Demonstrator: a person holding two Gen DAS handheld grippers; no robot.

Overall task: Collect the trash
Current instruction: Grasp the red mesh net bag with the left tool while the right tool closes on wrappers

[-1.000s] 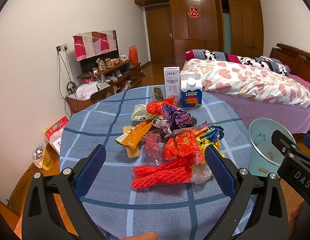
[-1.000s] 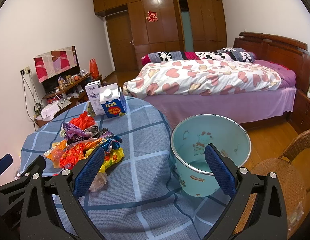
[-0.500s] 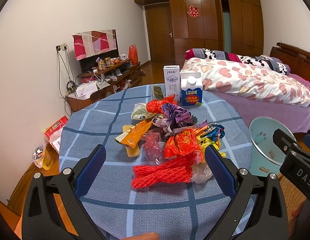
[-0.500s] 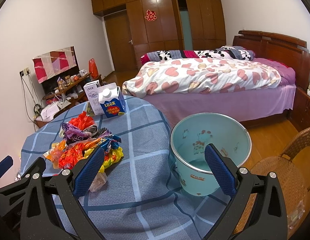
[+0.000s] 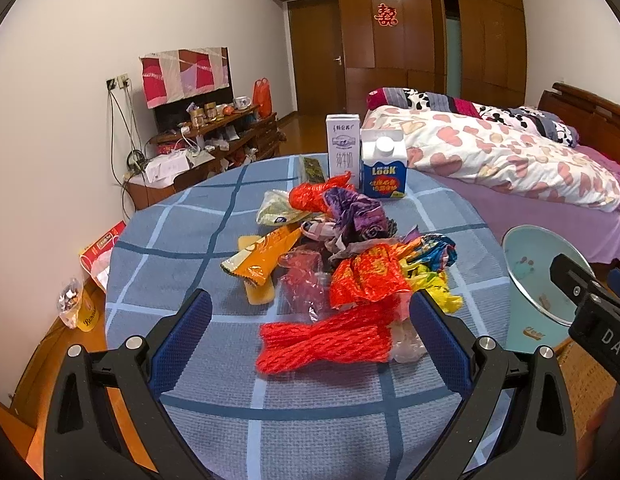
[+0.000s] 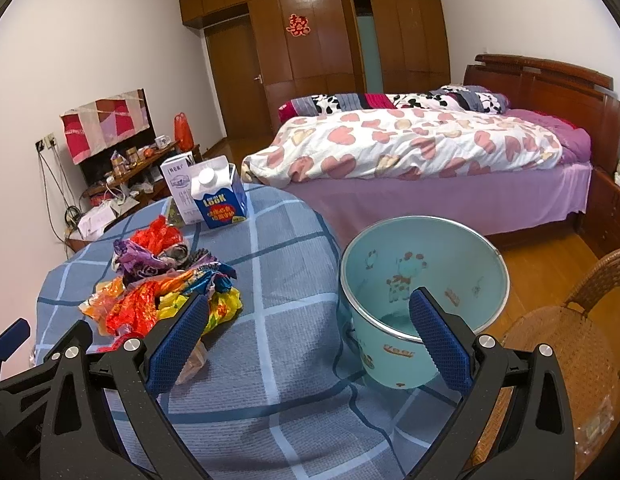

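So the trash (image 5: 350, 264) lies heaped mid-table (image 5: 181, 248), untouched; the bin (image 6: 424, 280) beside the table looks empty, so all collecting is left. Left gripper (image 5: 310, 328) and right gripper (image 6: 310, 328) both hang released, holding nothing

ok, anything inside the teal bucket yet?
No trash visible in the teal bucket: just printed cartoon figures on its inner wall. The right hand-held gripper finger hides part of the bottom.

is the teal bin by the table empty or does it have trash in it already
Empty as far as the views show: the teal bin stands upright, and its visible inner wall shows only printed cartoon figures. All wrappers still lie on the table.
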